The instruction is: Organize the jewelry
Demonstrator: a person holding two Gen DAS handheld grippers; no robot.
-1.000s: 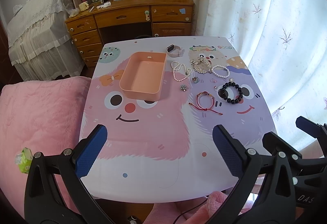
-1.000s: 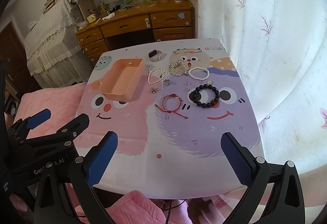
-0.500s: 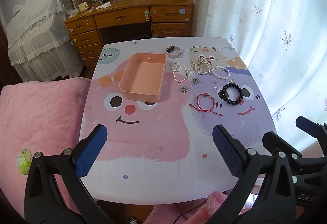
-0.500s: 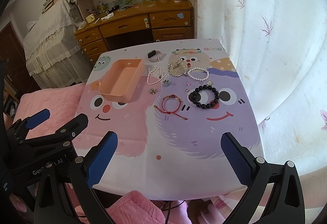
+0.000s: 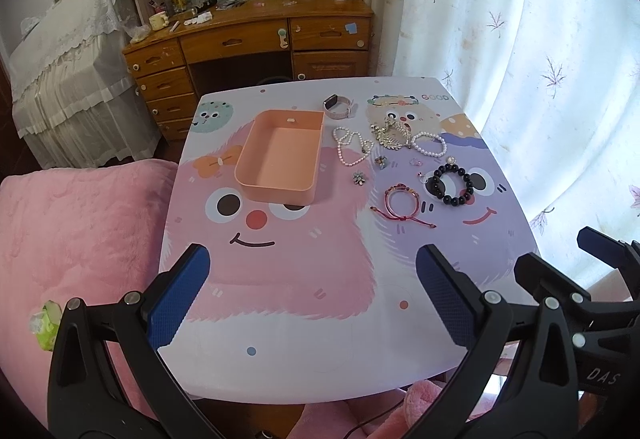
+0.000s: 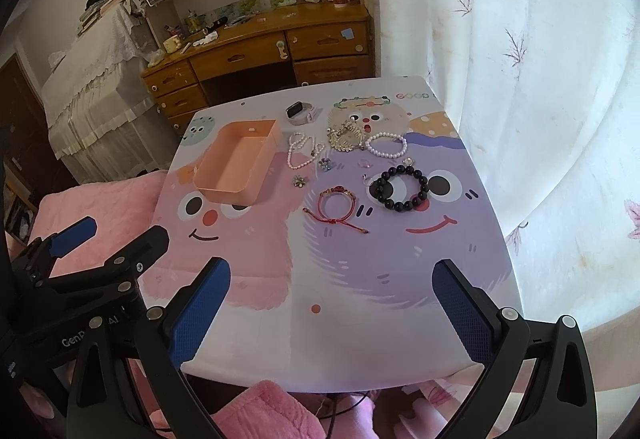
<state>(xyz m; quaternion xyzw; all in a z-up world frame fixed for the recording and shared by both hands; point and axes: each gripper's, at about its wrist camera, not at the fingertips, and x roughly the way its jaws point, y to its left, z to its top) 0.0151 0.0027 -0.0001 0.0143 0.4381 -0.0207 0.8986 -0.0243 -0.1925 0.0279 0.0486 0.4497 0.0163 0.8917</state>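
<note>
An empty peach tray (image 5: 280,159) (image 6: 236,163) sits on the cartoon-print table (image 5: 304,279) (image 6: 360,279). To its right lie jewelry pieces: a black bead bracelet (image 5: 452,185) (image 6: 400,187), a red cord bracelet (image 5: 402,203) (image 6: 338,207), a pearl necklace (image 5: 352,151) (image 6: 301,153), a pearl bracelet (image 5: 430,144) (image 6: 386,145), a gold piece (image 5: 390,135) (image 6: 345,137), a watch (image 5: 339,106) (image 6: 302,113) and small charms. My left gripper (image 5: 312,295) and right gripper (image 6: 330,313) hover open over the near table edge, holding nothing.
A wooden desk (image 5: 248,39) (image 6: 260,47) with shelves stands behind the table. A white curtain (image 5: 540,59) (image 6: 520,79) hangs at the right. A pink blanket (image 5: 80,231) (image 6: 100,207) lies at the left, with a covered bed (image 5: 68,59) beyond.
Both grippers have shifted only slightly; the table scene drifts a little in the views. Nothing was grasped or moved.
</note>
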